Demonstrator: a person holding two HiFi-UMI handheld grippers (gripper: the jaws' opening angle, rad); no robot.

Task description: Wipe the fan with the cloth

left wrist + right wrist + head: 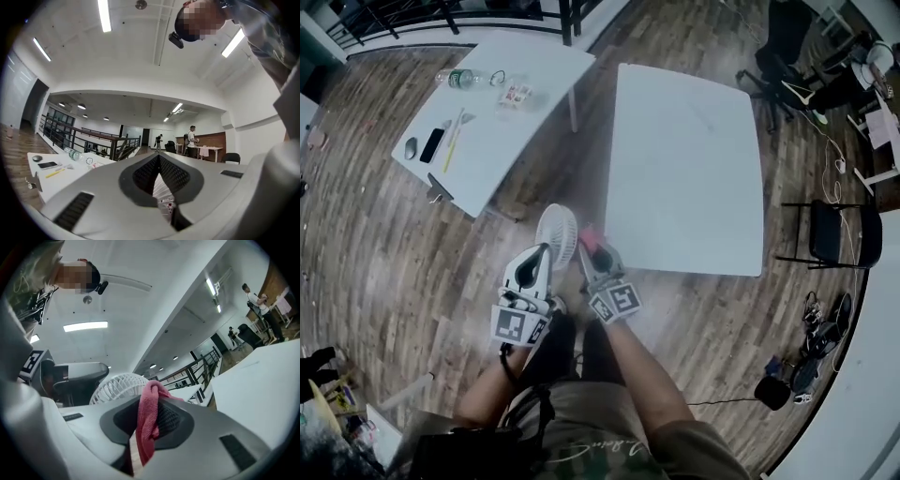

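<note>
Closest to us, the left hand-held gripper [544, 253] is clenched on the fan [558, 234], holding it in the air over the floor [394, 234], just off the near left corner of the white surface [684, 159]. We judge this leaves the grille free to be wiped. Just beside it, the right hand-held gripper [590, 251] grasps the pink cloth [589, 236], a fold bunched past its tips so that fabric, not plastic, meets the grille. We cannot tell whether cloth and fan touch. Farther off, a second surface [516, 103] carries a bottle [464, 79].
</note>
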